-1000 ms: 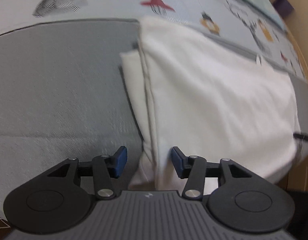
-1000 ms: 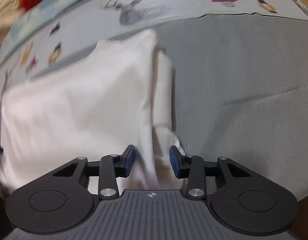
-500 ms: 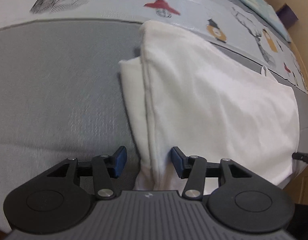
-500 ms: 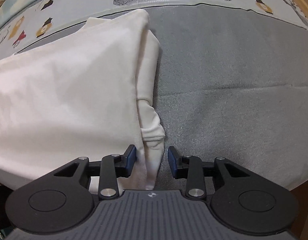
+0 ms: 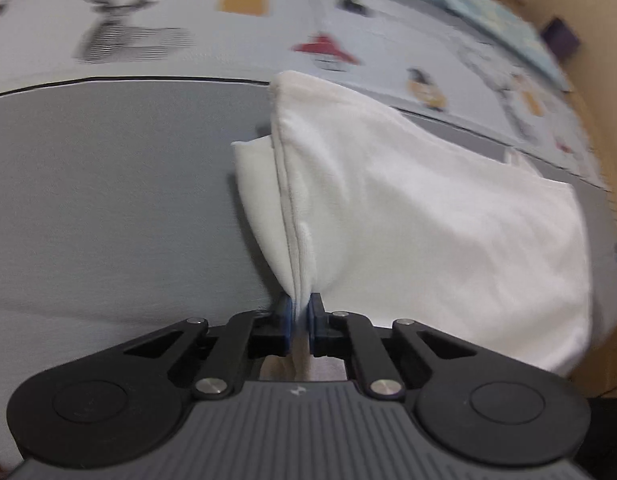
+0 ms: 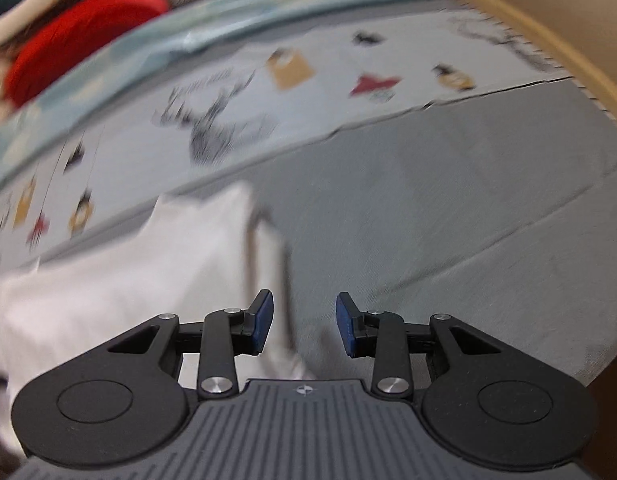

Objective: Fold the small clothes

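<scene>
A white folded garment [image 5: 408, 208] lies on a grey mat [image 5: 108, 180], its doubled left edge running toward the camera. My left gripper [image 5: 299, 320] has its jaws closing, and the blue pads pinch the near end of that edge, which rises in a small ridge. In the right wrist view the same garment [image 6: 148, 280] is blurred at lower left. My right gripper [image 6: 304, 324] hangs above its right edge with the jaws apart. A strip of cloth shows below the gap, untouched by the pads.
A printed sheet [image 5: 188, 40] with deer and lantern drawings lies beyond the grey mat [image 6: 448, 220]. A red cloth [image 6: 80, 32] sits in a heap at the far left. A purple box [image 5: 562, 36] stands at the far right by a wooden edge.
The left jaws have closed from wide apart onto the garment's near edge. The right gripper has lifted and rolled, so the garment sits lower and farther left in its view.
</scene>
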The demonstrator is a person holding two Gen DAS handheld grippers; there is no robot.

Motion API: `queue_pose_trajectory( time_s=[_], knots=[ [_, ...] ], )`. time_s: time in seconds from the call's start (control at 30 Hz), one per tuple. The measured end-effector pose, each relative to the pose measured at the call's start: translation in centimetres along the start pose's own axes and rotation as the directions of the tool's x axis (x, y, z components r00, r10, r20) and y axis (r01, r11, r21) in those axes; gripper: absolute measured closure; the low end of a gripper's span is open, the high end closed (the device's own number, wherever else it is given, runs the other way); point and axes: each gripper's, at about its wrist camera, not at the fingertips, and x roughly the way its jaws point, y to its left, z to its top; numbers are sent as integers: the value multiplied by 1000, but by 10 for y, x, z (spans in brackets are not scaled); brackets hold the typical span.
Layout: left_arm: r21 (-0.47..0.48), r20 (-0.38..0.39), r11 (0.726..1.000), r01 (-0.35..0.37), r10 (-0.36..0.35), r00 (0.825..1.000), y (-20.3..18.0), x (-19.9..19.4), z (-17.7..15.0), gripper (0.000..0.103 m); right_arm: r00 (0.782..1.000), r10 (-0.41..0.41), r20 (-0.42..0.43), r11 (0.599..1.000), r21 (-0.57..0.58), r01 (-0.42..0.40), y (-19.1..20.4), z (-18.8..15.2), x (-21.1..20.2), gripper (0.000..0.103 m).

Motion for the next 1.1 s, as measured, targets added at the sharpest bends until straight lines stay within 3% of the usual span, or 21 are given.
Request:
queue_pose_trajectory(
  time_s=[0.07, 0.13, 0.23, 0.33, 0.4, 0.47, 0.53, 0.6, 0.87, 1.03, 1.1],
  knots=[
    [34, -13, 991, -130, 131, 991, 4, -7, -4, 95, 1000, -16, 26, 999, 33, 15, 1, 5, -2, 68],
    [90, -11, 967, -240, 242, 970, 7, -15, -9, 95, 999, -13, 34, 998, 56, 11, -1, 7, -3, 68],
    [83, -22, 962, -259, 261, 965, 14, -28, -10, 95, 999, 22, 32, 998, 63, -24, 0, 9, -3, 68],
    [40, 4, 984, -176, 176, 984, 5, -48, -1, 96, 999, 33, 37, 999, 40, -34, 5, 9, -5, 68],
    [20, 34, 999, -49, 48, 998, -8, -67, 2, 96, 998, 40, 40, 999, 29, -41, 4, 10, -7, 68],
    [37, 59, 998, 59, -61, 996, -33, -80, 6, 96, 998, 47, 50, 998, 27, -48, 1, 9, -12, 68],
    [60, 71, 982, 178, -182, 981, -66, -87, 8, 96, 997, 52, 56, 998, 29, -54, -5, 8, -15, 68],
    [76, 63, 964, 253, -258, 964, -101, -85, 10, 96, 997, 58, 53, 997, 37, -60, -12, 6, -17, 68],
    [94, 50, 913, 396, -402, 914, -234, -52, 24, 96, 995, 82, 53, 996, 34, -84, -20, 1, -21, 68],
    [100, 43, 901, 421, -427, 903, -298, -27, 24, 92, 992, 110, 56, 993, 26, -112, -16, 0, -21, 68],
    [123, 14, 866, 485, -490, 871, -304, -27, 26, 85, 990, 127, 53, 992, 9, -128, -11, -1, -21, 68]
  ],
)
